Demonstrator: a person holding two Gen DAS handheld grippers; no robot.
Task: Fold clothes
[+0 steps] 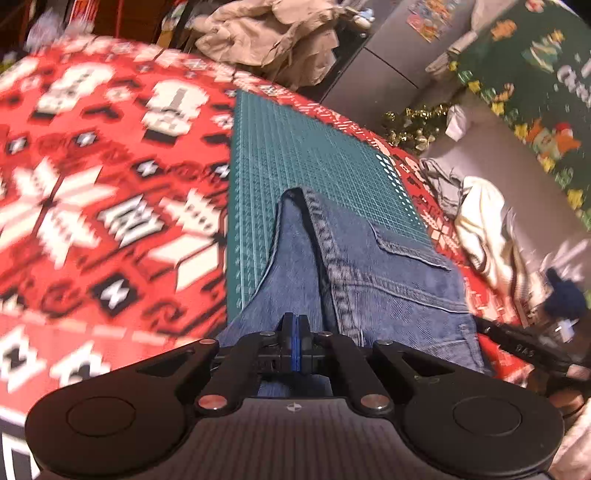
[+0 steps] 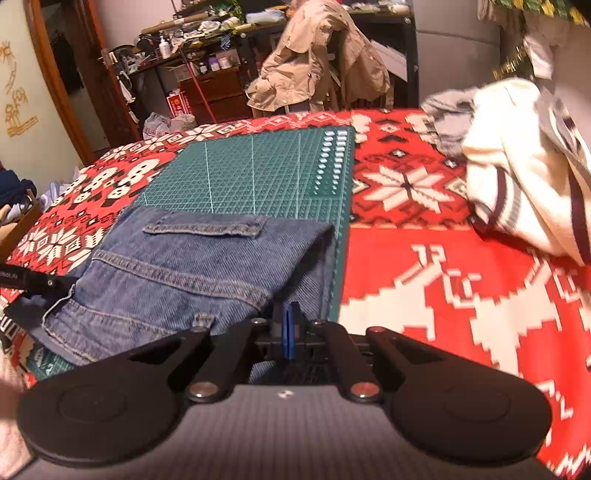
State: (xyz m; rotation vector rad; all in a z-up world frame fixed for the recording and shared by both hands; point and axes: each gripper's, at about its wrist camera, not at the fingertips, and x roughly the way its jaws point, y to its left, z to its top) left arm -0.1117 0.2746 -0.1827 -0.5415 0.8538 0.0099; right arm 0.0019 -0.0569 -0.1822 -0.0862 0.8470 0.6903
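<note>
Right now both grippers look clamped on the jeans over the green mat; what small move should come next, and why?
Probably carry both grips forward together. The left gripper and right gripper are each shut on the near edge of the jeans, which cover only the near part of the cutting mat. Moving them in step should keep that edge level.

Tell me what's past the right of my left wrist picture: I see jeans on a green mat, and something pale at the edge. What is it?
Observer: A cream sweater with dark stripes, heaped on the red blanket beside the green mat.
Operator: Is anything holding the jeans on that side?
Observer: Yes, the right gripper is shut on the jeans near the mat's right edge.
Operator: And behind the bed?
Observer: A tan jacket hangs in front of cluttered shelves.
</note>
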